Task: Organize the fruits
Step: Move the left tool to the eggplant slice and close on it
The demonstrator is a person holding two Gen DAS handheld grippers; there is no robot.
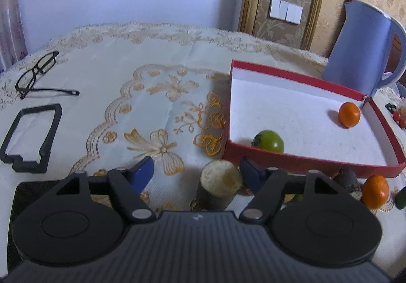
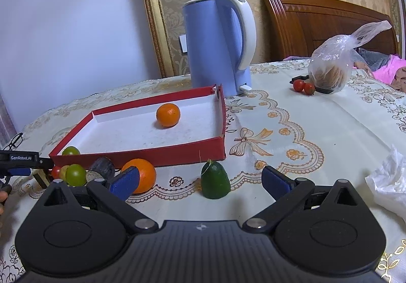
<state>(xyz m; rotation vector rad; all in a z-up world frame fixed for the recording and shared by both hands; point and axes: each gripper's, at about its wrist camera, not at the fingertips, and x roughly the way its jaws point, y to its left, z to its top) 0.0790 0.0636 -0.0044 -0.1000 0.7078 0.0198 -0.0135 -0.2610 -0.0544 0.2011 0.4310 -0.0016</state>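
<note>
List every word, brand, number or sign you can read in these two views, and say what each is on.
"GenRobot.AI", small and somewhat blurred: on the black side of the left gripper, seen at the left edge of the right wrist view.
A small white emblem, no letters readable: on the body of each gripper, near the camera.
Kettle, red box, plastic bag: no readable text.

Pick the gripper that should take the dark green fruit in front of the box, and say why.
Right. The right gripper is open with the dark green fruit standing between its fingers. The left gripper, also open, faces a cut sugarcane piece; from there the fruit shows only at the far right edge.
</note>
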